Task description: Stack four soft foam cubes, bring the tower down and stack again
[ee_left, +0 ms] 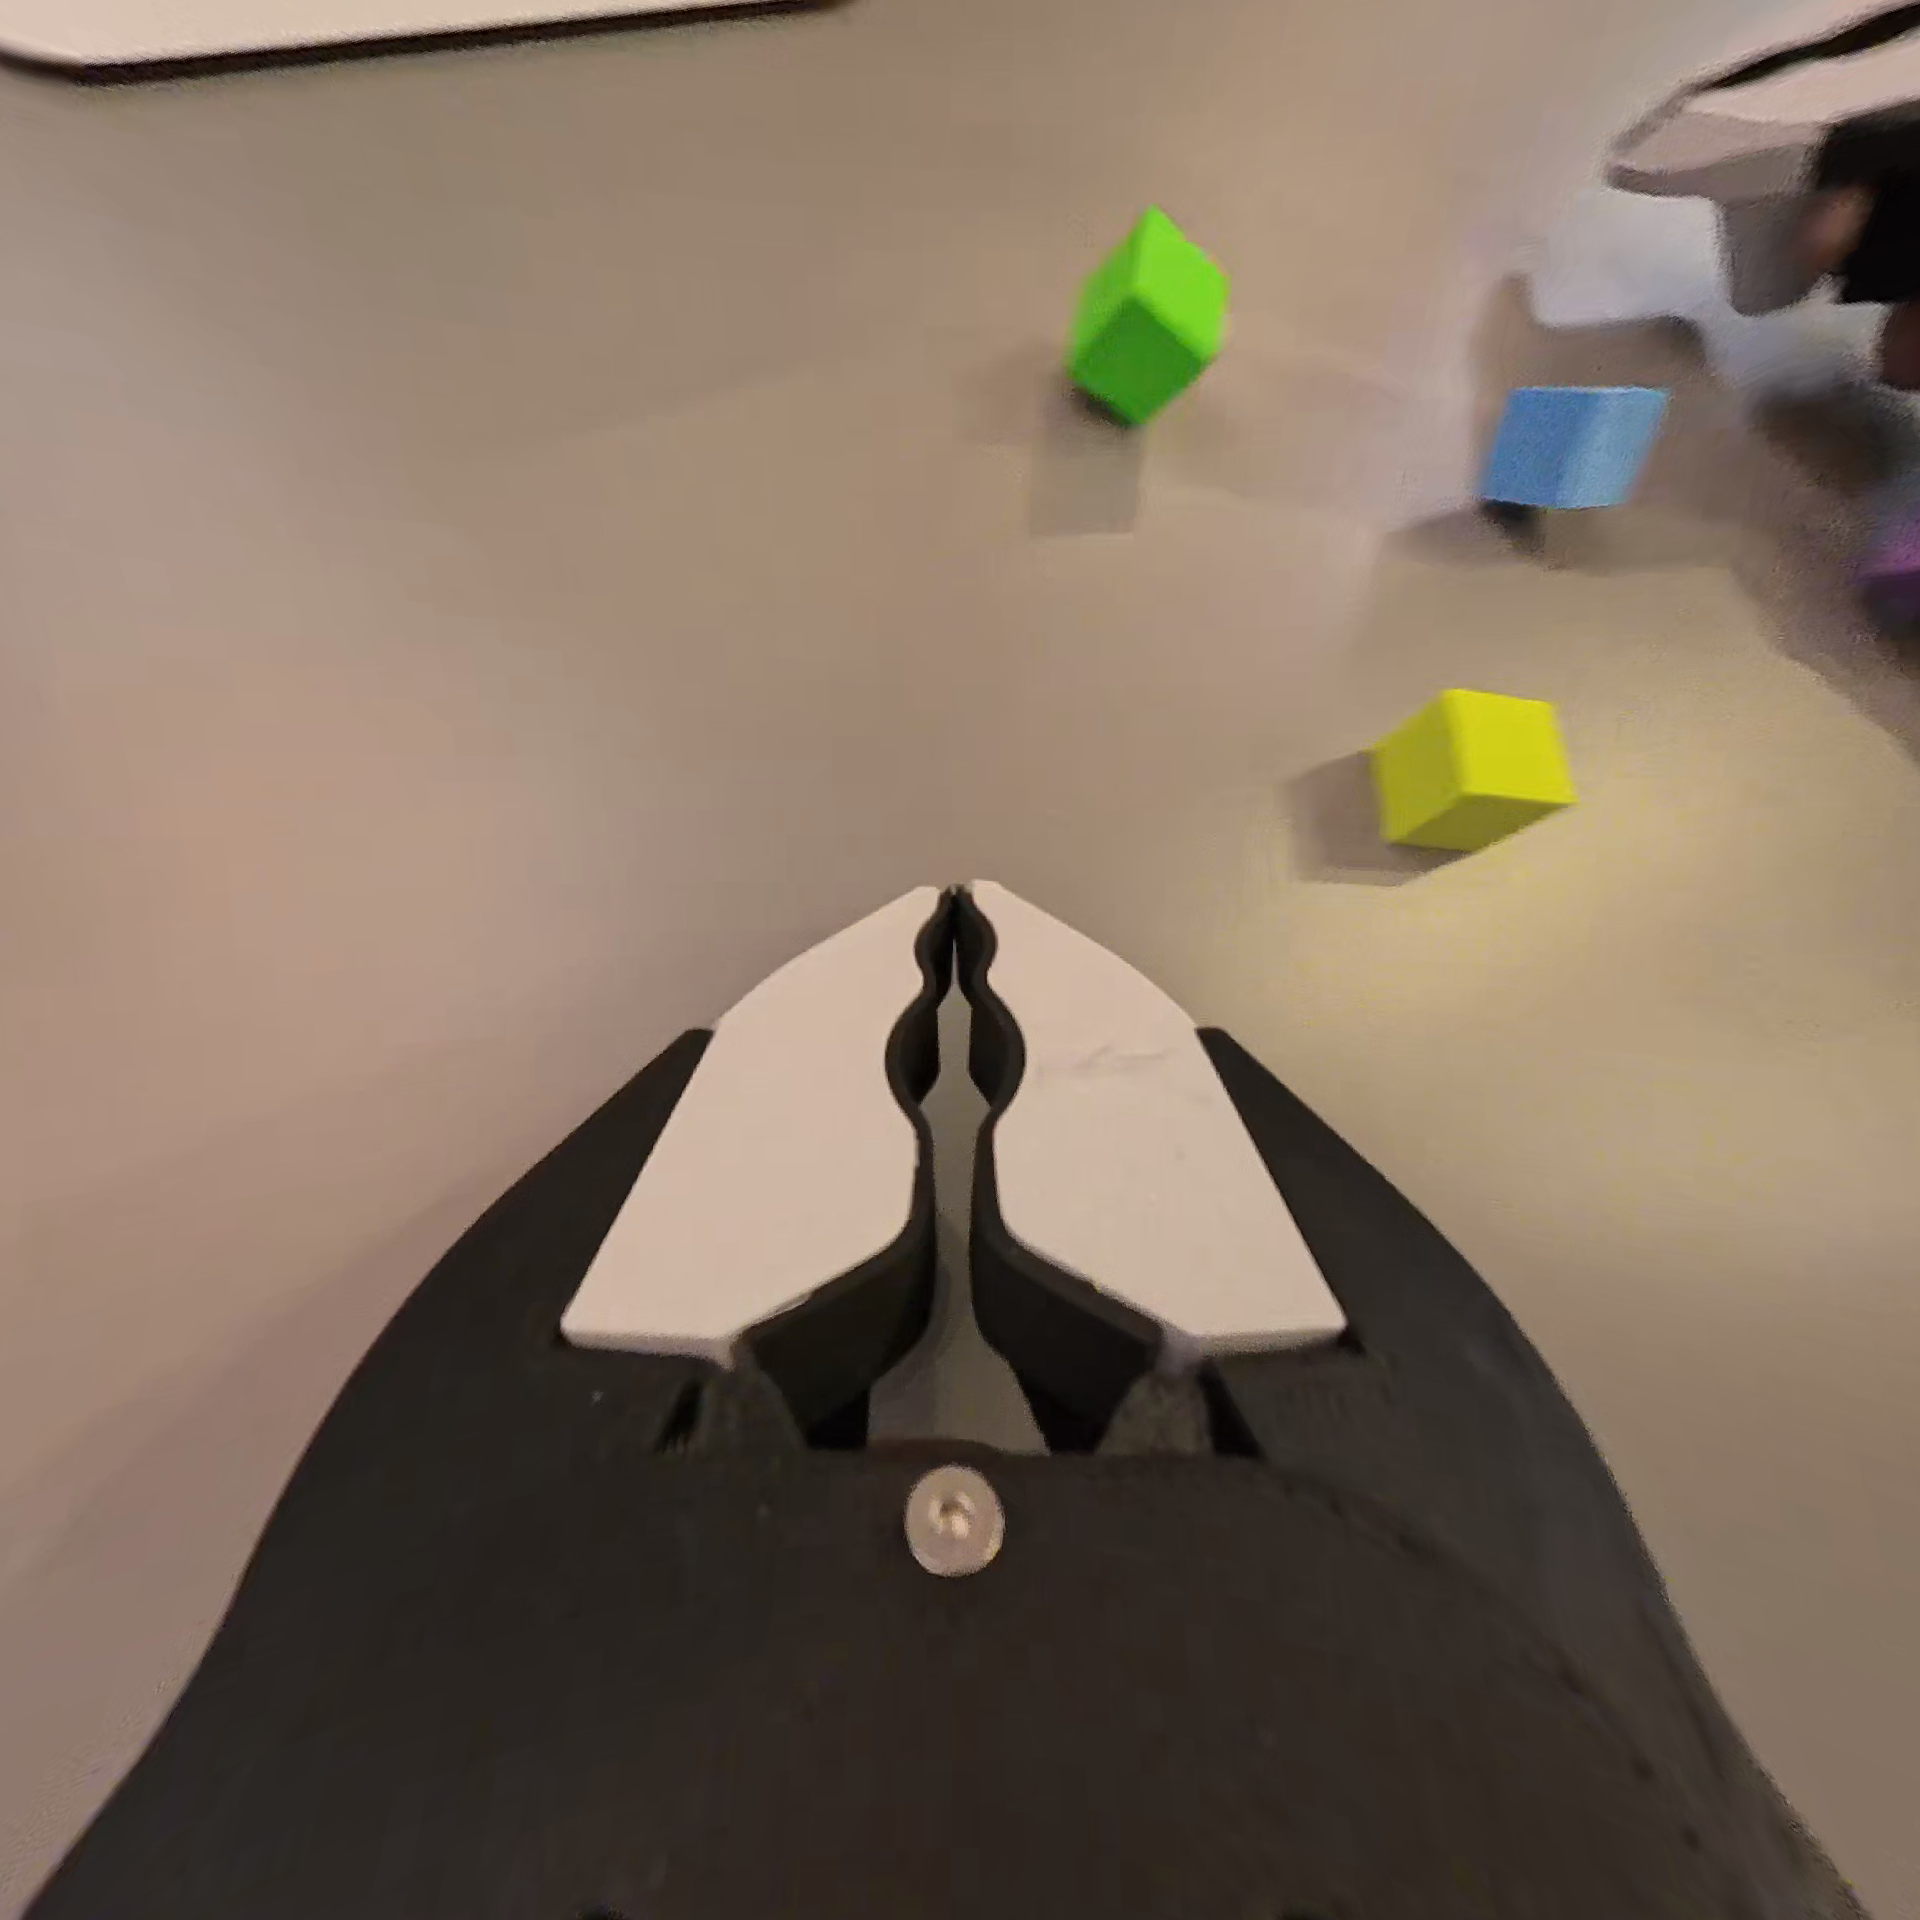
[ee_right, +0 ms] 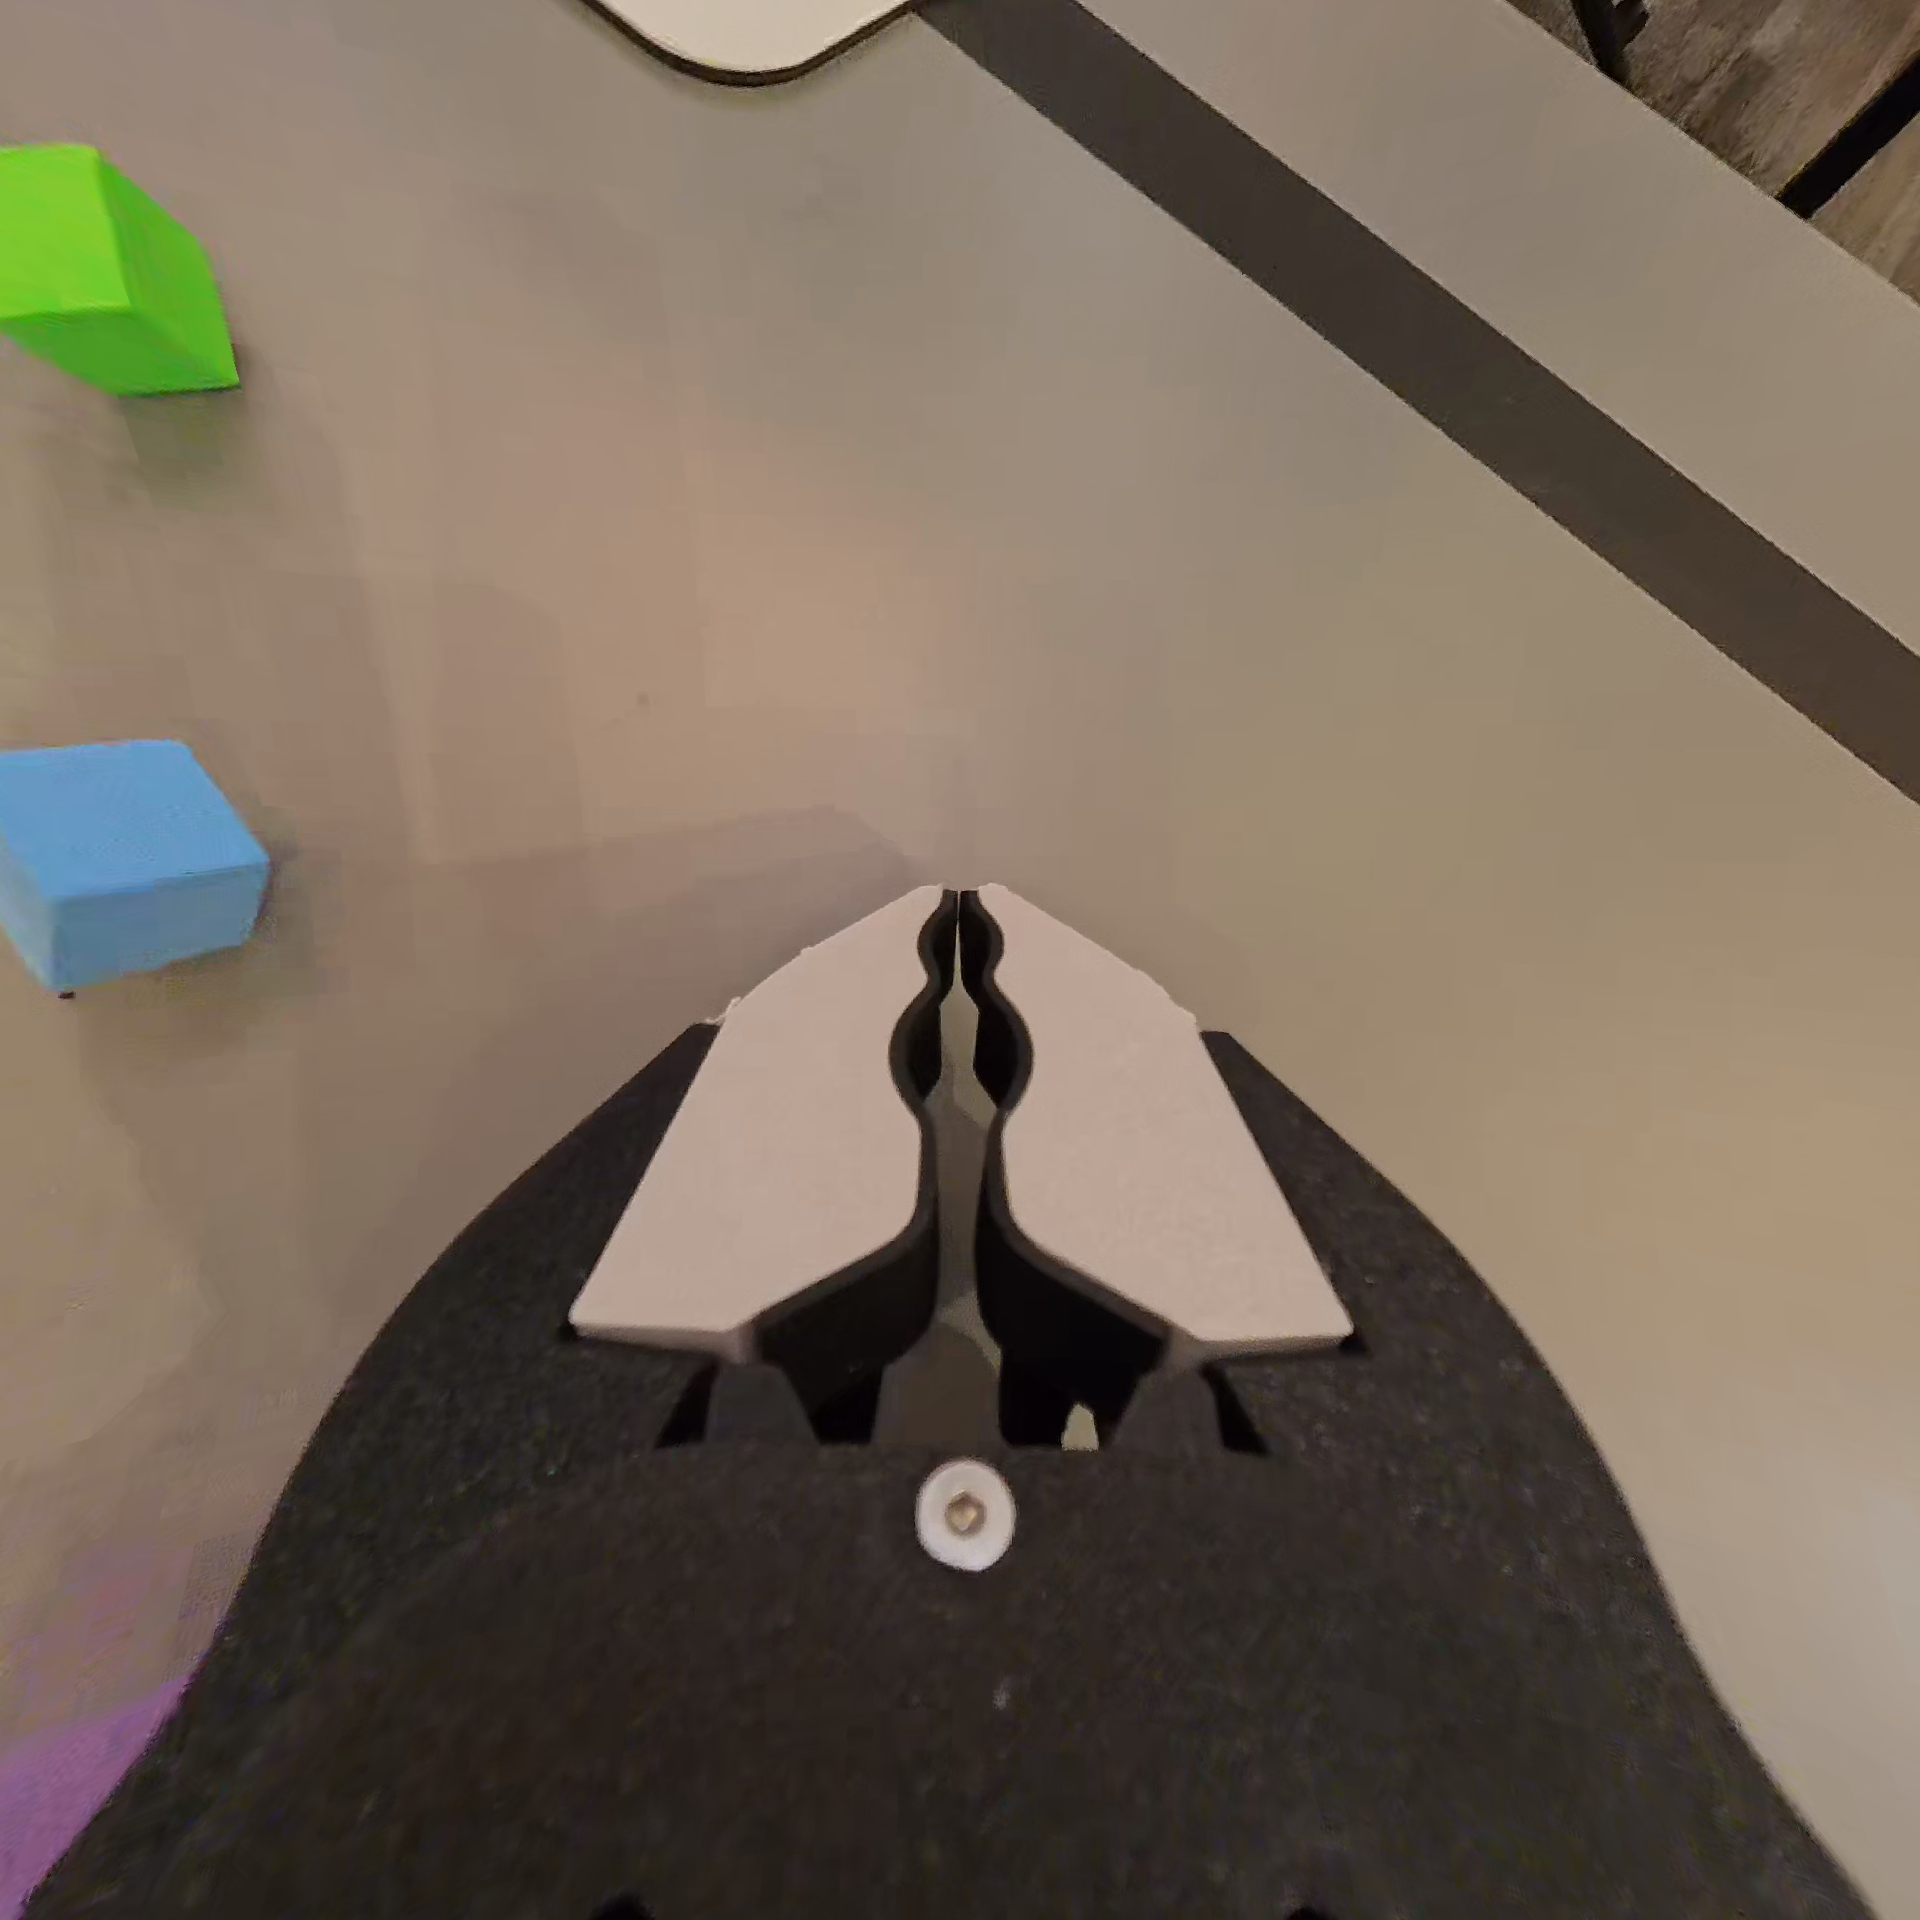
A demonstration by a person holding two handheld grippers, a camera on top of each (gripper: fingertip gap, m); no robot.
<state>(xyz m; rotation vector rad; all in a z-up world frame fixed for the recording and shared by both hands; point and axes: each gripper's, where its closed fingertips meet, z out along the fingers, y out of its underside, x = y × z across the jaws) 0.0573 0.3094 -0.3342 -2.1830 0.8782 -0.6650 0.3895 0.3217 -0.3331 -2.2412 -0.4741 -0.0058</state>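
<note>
Foam cubes lie scattered on the grey table (ee_left: 520, 520). In the left wrist view a green cube (ee_left: 1146, 312) lies far ahead, a blue cube (ee_left: 1569, 447) to its right, a yellow cube (ee_left: 1470, 769) nearer on the right, and a bit of purple cube (ee_left: 1896, 571) at the right edge. My left gripper (ee_left: 954, 891) is shut with nothing between its pads, left of the yellow cube. The right gripper shows blurred at the top right (ee_left: 1766, 156). In the right wrist view my right gripper (ee_right: 956, 891) is shut and empty; the green cube (ee_right: 114, 275), blue cube (ee_right: 130, 857) and purple cube (ee_right: 83, 1756) lie to its left.
A white board with a dark rim lies at the table's far side (ee_left: 416, 31) (ee_right: 758, 31). A dark strip (ee_right: 1455, 343) runs diagonally at the right, with a table edge and floor beyond it (ee_right: 1766, 104). There is about 35 cm between the tips of the two grippers.
</note>
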